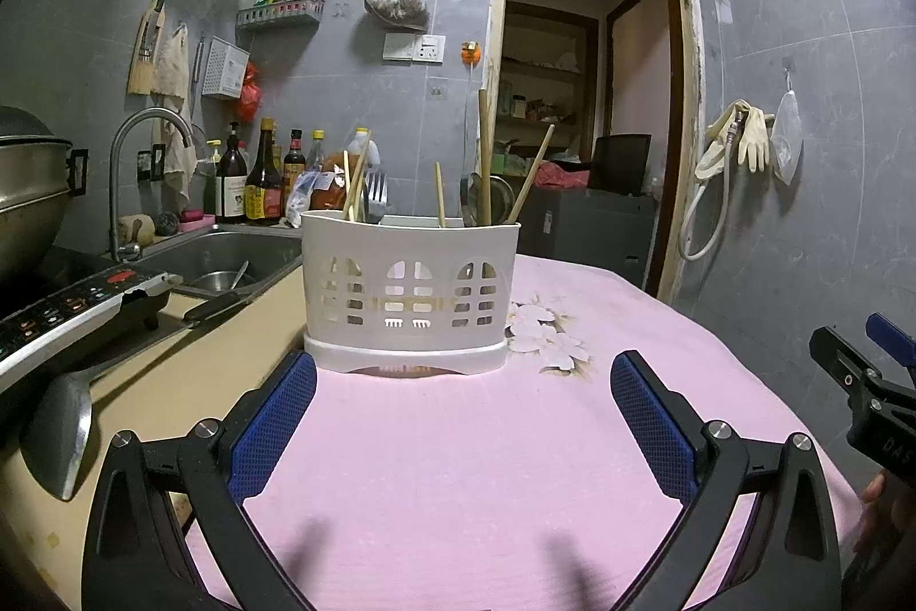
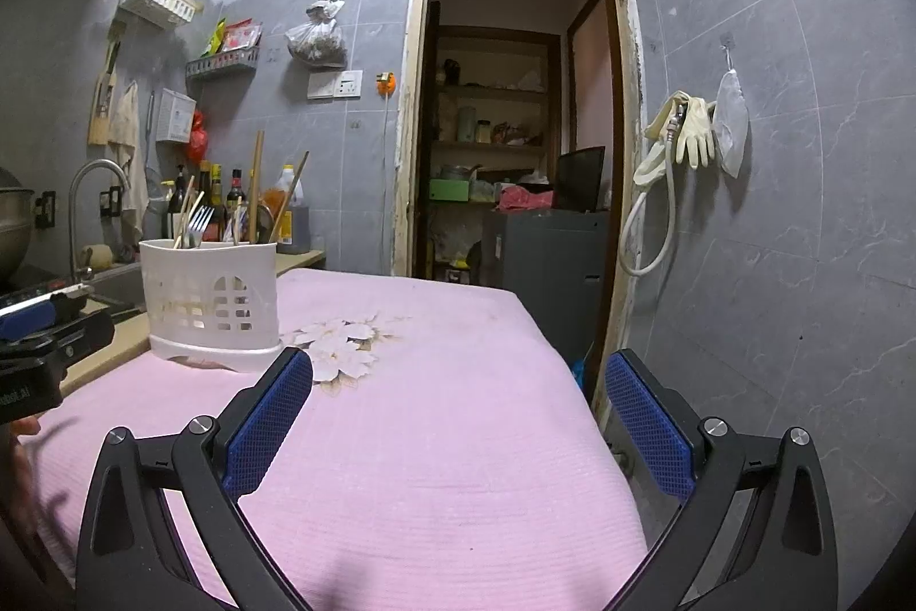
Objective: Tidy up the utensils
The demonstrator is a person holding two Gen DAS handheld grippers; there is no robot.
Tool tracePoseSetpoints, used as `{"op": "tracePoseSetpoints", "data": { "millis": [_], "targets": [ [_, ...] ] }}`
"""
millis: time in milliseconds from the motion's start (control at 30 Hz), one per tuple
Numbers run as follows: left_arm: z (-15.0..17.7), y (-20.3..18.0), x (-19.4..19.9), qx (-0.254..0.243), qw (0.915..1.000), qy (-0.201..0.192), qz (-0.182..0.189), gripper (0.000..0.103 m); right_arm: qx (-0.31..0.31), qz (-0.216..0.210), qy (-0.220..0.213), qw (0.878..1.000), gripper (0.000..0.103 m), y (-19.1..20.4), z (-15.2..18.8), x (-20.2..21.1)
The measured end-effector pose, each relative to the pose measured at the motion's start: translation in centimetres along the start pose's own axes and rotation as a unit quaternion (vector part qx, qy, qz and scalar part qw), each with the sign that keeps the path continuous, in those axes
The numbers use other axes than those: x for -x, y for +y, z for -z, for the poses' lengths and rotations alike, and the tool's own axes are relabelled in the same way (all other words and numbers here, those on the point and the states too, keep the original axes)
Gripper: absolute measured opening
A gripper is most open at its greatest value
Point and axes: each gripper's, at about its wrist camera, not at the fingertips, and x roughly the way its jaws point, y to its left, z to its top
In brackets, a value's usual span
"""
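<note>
Standing upright near the far left edge of the pink-clothed surface [image 1: 458,468]: white utensil holder [image 1: 409,296], with wooden chopsticks [image 1: 485,158] and a fork [image 1: 375,198] poking out of the top. Left tongs [image 1: 464,416] released, empty, hovering just short of the holder. Right tongs [image 2: 458,416] likewise released, empty, nearer the right edge, well apart from the holder.

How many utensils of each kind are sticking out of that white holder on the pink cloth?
Wooden chopsticks: 5
Fork: 1
Round metal utensil, kind unclear: 1
Total: 7
</note>
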Motion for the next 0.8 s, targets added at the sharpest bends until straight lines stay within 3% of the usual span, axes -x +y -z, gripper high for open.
{"op": "tracePoseSetpoints", "data": {
  "millis": [800],
  "targets": [
    [0.27, 0.04, -0.14, 0.001, 1.0, 0.002, 0.0, 0.101, 0.0, -0.001, 0.004, 1.0, 0.103, -0.13, 0.17, -0.18]
  ]
}}
